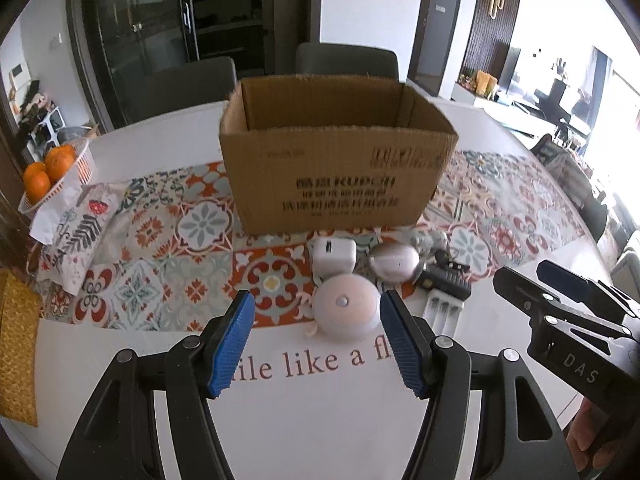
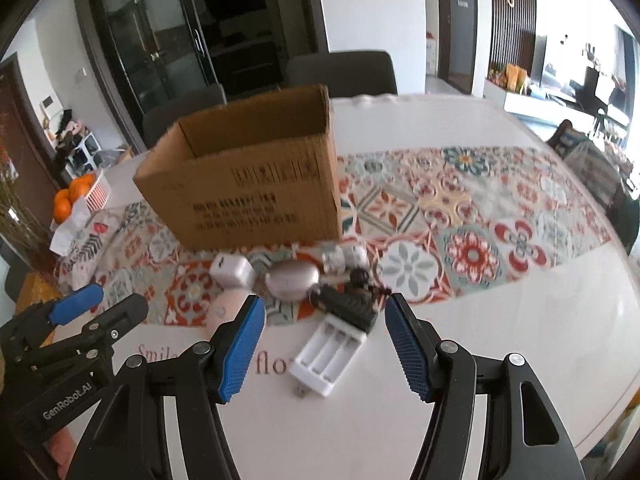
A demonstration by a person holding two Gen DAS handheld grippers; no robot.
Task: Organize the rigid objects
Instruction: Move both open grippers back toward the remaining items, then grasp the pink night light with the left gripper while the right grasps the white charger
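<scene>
rigid objects sit in a little cluster on the white round desk (image 1: 304, 432), right in front of an open brown cardboard box (image 1: 332, 168) that stands on a patterned floral tile-print runner (image 1: 160, 240). in the left wrist view, centre of the frame: a white cube-shaped charger plug (image 1: 334, 258), a silvery egg-shaped case (image 1: 394, 263) just right of it, a round pale pink dome-shaped puck with a small button (image 1: 346, 306) nearest the camera, and off to the right a black gadget (image 1: 444, 280) touching a white plastic battery charger tray with three slots (image 1: 442, 312). a small pale blurry item sits behind the egg case, can't make out what it is.

left gripper (image 1: 316, 340) hangs above the desk with its blue-padded jaws spread, nothing between the pads; the pink puck shows in the gap but further on, apart from them. right gripper (image 2: 324, 348) is the same deal in the right wrist view, jaws spread and empty, with the battery tray and black gadget showing between them lower centre, not touched.

each gripper shows up at the edge of the other's frame, so they're side by side.

upper left of the left wrist view there's a white basket of oranges (image 1: 48, 172) at the desk edge, and grey chairs (image 1: 348, 60) behind the box. red lettering is printed on the desk near the bottom.
</scene>
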